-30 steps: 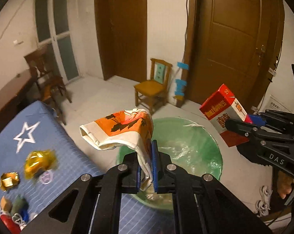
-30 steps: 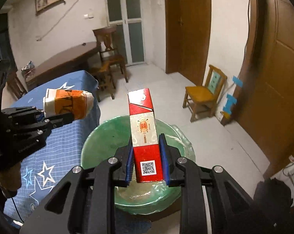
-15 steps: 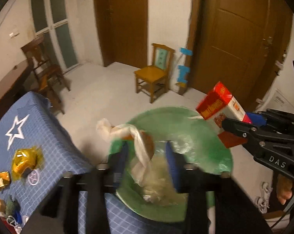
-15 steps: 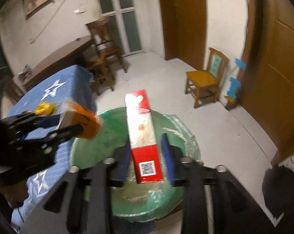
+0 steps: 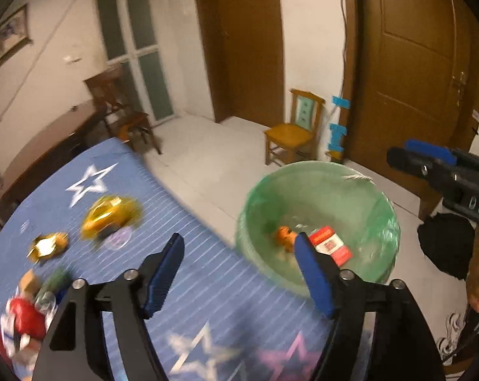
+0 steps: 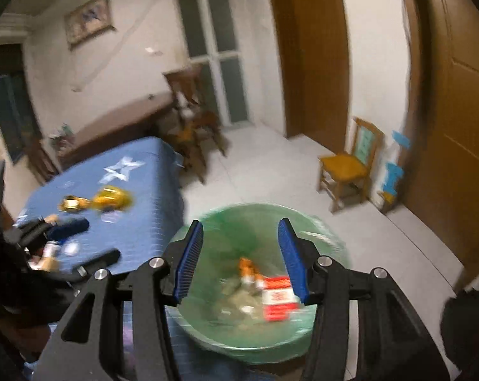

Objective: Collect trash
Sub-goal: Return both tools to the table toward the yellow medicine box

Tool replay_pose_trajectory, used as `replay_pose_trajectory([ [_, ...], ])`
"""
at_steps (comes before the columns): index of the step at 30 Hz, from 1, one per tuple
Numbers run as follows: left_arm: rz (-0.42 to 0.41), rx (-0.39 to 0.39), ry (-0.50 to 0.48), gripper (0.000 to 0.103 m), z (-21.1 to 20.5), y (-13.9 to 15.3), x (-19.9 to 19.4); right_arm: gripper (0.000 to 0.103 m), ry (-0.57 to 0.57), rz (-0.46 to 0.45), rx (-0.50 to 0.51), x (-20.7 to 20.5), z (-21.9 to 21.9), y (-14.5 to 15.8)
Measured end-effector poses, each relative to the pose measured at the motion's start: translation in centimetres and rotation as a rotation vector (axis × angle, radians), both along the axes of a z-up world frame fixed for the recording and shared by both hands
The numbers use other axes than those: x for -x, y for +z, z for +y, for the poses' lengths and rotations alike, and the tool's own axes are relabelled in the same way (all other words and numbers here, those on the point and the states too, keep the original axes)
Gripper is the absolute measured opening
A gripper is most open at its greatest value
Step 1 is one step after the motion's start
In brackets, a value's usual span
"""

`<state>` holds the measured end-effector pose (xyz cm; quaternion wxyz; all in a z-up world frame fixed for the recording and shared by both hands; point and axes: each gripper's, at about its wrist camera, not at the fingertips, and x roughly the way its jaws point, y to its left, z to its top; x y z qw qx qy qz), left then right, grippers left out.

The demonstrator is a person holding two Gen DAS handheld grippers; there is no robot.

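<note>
A green-lined trash bin (image 5: 379,203) (image 6: 207,222) stands beside the blue star tablecloth (image 5: 207,285). Inside it lie the red carton (image 5: 330,244) (image 6: 277,298) and the orange wrapper (image 5: 284,235) (image 6: 247,268). My left gripper (image 5: 239,250) is open and empty over the table's edge by the bin. My right gripper (image 6: 241,238) is open and empty above the bin; it also shows at the right of the left wrist view (image 5: 429,162). Gold foil wrappers (image 5: 111,214) (image 5: 47,247) (image 6: 111,198) and a red packet (image 5: 23,317) lie on the cloth.
A small yellow chair (image 5: 291,136) (image 6: 350,165) stands by the brown door (image 5: 423,63). A dark wooden chair (image 5: 122,117) and a desk (image 5: 46,152) are behind the table. A black bag (image 5: 445,244) lies on the floor right of the bin.
Both grippers opened. The orange wrapper and the red carton dropped into the bin. Both views have swung left toward the table.
</note>
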<state>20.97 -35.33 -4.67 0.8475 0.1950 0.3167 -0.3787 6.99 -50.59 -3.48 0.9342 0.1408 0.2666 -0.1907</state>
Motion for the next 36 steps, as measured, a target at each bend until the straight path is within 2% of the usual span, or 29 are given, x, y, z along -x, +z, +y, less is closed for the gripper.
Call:
replay_pose_trajectory([
  [7,-0.017,0.081,0.154,0.081,13.6,0.9,2.5,0.052,0.214,-0.138,0.046,-1.4,10.0,1.4],
  [11,-0.023,0.107,0.271,0.082,23.1,1.5,3.8,0.059,0.397,-0.138,0.111,-3.2,16.4,1.2],
  [16,-0.038,0.146,0.435,0.087,34.7,2.4,5.2,0.059,0.580,-0.119,0.143,-5.0,22.6,0.4],
  [19,-0.074,0.128,0.519,0.087,40.4,2.1,6.1,0.059,0.697,-0.105,0.188,-5.8,26.1,-0.1],
  [21,-0.062,0.118,0.534,0.087,43.5,1.3,6.6,0.064,0.797,-0.098,0.247,-6.2,28.5,-0.6],
  [24,-0.048,0.086,0.519,0.087,46.1,-0.3,7.0,0.069,0.898,-0.083,0.351,-6.3,31.3,-1.4],
  [28,-0.064,0.020,0.511,0.087,46.7,-2.2,6.8,0.071,0.994,-0.030,0.489,-7.1,33.9,-2.7],
  [34,0.030,0.060,0.514,0.087,48.0,-3.8,3.9,0.071,1.038,0.033,0.536,-9.1,33.9,-3.9],
  [36,0.051,0.051,0.517,0.087,48.0,-4.3,3.1,0.071,1.062,0.053,0.551,-9.8,34.0,-4.3],
])
